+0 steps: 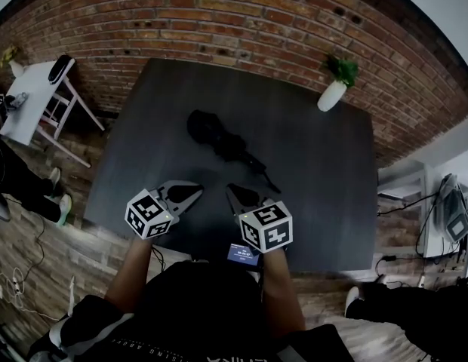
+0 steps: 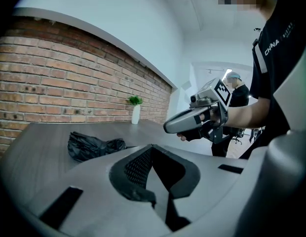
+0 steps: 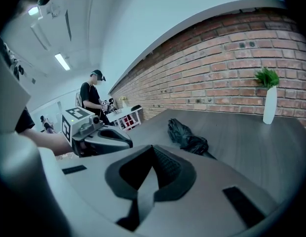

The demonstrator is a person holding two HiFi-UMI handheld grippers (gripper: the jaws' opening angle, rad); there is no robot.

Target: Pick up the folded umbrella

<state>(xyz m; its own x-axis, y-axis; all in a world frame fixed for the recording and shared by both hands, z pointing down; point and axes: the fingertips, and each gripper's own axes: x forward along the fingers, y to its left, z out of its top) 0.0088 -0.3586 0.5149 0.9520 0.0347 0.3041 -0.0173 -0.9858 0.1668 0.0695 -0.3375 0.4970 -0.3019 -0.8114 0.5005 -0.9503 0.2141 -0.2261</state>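
Note:
The folded black umbrella (image 1: 221, 143) lies near the middle of the dark table (image 1: 324, 202), its thin handle end pointing to the lower right. Both grippers hover over the table's near edge, short of the umbrella and apart from it. My left gripper (image 1: 197, 193) is shut with nothing in it; its tips meet in the left gripper view (image 2: 152, 146), where the umbrella (image 2: 91, 146) lies ahead to the left. My right gripper (image 1: 232, 190) is also shut and empty (image 3: 153, 147); in its view the umbrella (image 3: 187, 138) lies just ahead on the right.
A white vase with a green plant (image 1: 334, 90) stands at the table's far right corner by the brick wall. A white side table (image 1: 34, 100) stands off to the left. A person (image 3: 94, 100) stands in the background.

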